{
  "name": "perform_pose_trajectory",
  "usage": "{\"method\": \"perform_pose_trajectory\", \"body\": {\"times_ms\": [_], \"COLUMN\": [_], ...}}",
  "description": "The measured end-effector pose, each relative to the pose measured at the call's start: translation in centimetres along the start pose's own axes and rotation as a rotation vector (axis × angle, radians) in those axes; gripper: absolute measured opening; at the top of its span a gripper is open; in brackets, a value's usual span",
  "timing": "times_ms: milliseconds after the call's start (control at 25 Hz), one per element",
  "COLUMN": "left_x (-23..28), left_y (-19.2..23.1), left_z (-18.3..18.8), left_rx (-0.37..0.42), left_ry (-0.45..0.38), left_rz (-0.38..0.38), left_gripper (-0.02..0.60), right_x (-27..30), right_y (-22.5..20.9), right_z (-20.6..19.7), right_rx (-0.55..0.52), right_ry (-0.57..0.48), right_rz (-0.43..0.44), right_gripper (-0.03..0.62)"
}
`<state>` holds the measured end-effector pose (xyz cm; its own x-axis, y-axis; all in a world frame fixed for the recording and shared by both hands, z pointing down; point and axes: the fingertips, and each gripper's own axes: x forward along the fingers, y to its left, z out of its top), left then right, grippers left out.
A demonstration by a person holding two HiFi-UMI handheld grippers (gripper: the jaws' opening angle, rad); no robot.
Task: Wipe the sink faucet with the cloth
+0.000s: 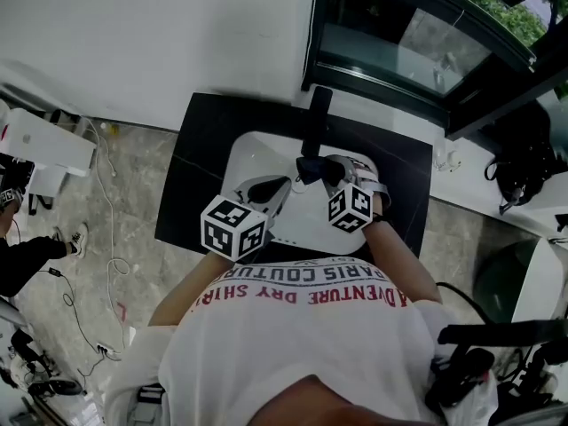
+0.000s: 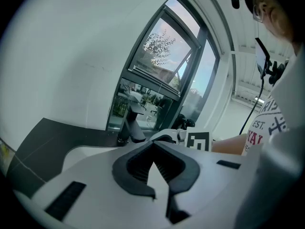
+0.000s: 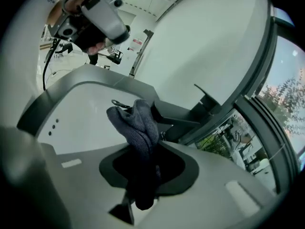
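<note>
One cloth [image 3: 138, 123] pinched in right hand-held gripper [image 3: 148, 147], near faucet [image 3: 177, 120]

Faucet [image 1: 315, 118] behind sink [image 1: 256, 153], cloth [image 3: 139, 125] just before faucet, window [image 1: 399, 43] behind counter [image 1: 202, 149]

Black countertop [image 1: 197, 180] with a white sink [image 1: 244, 153] and black faucet [image 1: 317, 118].

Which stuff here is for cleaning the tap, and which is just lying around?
For the job:
cloth, held in the right gripper
faucet
sink

Just lying about:
cables on the floor
black bag
</note>
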<state>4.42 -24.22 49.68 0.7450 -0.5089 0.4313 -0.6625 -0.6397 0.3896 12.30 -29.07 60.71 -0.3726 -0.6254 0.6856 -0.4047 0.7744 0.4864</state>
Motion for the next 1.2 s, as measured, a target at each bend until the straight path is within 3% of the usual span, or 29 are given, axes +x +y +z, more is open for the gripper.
{"method": "perform_pose_trajectory", "body": {"times_ms": [200, 600, 920, 1200], "left_x": [0.3, 0.8, 1.0, 1.1], "left_y": [1.1, 2.2, 1.8, 1.1], "left_z": [-0.4, -0.5, -0.2, -0.1], "left_rx": [-0.012, -0.016, -0.008, 0.003], "left_ry": [0.019, 0.033, 0.019, 0.016], "left_rz": [0.017, 0.026, 0.016, -0.006], "left_gripper": [0.002, 0.002, 0.001, 0.001], "right_x": [3.6, 5.1, 4.6, 2.6], "right_y": [-2.6, -6.8, -7.8, -5.8], "right_z": [-0.8, -0.6, 0.0, 0.3], "right_rx": [0.003, 0.059, 0.063, 0.041], "right_ry": [0.052, 0.042, 0.041, 0.038], "right_rz": [0.0, -0.038, -0.066, -0.066], "right_gripper": [0.08, 0.08, 0.08, 0.08]}}
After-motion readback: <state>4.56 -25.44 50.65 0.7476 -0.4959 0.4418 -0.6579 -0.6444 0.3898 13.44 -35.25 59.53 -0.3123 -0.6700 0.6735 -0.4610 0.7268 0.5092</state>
